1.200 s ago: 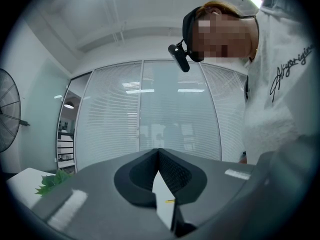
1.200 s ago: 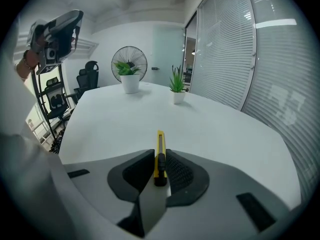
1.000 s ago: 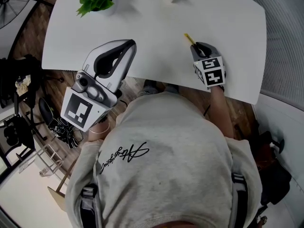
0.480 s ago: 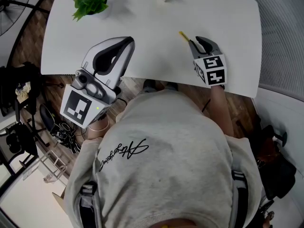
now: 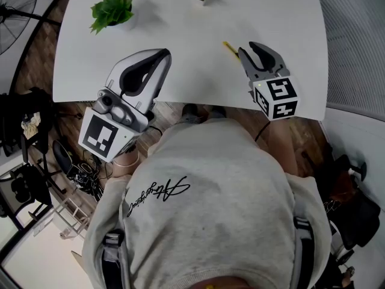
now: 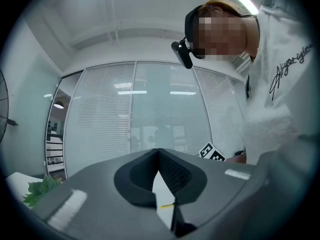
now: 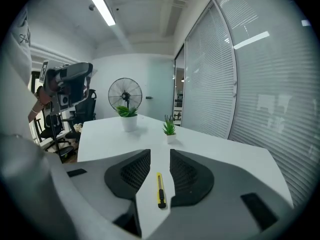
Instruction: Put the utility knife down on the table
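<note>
The right gripper (image 7: 160,156) was found with its jaws opening and nothing pressed between the pads. The utility knife (image 7: 160,189) lay flat on the white table (image 5: 180,41), beneath the gap between those jaws and clear of both (yellow body, lengthwise along the gap). The left gripper (image 6: 159,151) stood well apart from the knife, jaw tips together, empty.

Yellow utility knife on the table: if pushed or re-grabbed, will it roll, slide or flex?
The utility knife lies flat and looks slim, flat-sided: probably won't roll. The white table looks smooth, so a nudge would likely slide or spin it. Body looks like rigid plastic: likely stiff, light.
</note>
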{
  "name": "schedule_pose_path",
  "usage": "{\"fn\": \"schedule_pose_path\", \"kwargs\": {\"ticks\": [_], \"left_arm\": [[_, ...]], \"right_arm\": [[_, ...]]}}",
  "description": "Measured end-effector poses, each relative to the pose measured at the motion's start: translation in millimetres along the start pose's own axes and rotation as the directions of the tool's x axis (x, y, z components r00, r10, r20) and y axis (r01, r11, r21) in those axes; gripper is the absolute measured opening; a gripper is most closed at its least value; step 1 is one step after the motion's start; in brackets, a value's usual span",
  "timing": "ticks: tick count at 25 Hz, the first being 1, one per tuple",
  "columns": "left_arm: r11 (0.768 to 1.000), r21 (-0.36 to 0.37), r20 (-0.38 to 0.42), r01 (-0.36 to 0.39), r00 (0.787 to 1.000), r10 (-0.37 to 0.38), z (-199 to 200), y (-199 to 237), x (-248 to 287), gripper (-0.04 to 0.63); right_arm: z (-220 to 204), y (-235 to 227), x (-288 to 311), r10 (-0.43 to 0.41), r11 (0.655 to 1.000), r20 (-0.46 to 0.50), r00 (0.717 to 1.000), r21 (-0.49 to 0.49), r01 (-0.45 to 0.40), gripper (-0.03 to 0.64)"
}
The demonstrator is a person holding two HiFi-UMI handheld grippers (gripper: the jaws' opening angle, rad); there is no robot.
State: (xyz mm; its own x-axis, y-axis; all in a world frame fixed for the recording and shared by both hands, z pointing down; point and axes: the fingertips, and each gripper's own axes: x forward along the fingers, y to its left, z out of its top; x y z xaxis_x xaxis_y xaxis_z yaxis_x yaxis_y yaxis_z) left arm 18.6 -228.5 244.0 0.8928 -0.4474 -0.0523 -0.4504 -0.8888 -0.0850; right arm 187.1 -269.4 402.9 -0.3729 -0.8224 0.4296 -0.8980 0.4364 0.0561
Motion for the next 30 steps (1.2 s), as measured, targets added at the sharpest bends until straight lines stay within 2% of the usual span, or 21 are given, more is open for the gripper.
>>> {"fn": "schedule_pose_path", "kwargs": {"ticks": [13, 21, 30], "left_arm": [[0.999, 0.021, 0.011, 0.034, 0.999, -0.034, 6, -1, 7, -0.012], [0.998, 0.031, 0.016, 0.052, 0.999, -0.052, 9, -3, 13, -0.012], [0.997, 0.041, 0.016, 0.060, 0.998, -0.060, 11, -1, 17, -0.012]], "right_arm": [[53, -2, -43, -0.052, 0.998, 0.181, 0.982, -0.019, 0.056, 0.124], [86, -2, -69, -0.058, 0.998, 0.295, 0.954, -0.010, 0.064, 0.132], [111, -1, -91, -0.055, 0.997, 0.381, 0.923, -0.026, 0.070, 0.138]]}}
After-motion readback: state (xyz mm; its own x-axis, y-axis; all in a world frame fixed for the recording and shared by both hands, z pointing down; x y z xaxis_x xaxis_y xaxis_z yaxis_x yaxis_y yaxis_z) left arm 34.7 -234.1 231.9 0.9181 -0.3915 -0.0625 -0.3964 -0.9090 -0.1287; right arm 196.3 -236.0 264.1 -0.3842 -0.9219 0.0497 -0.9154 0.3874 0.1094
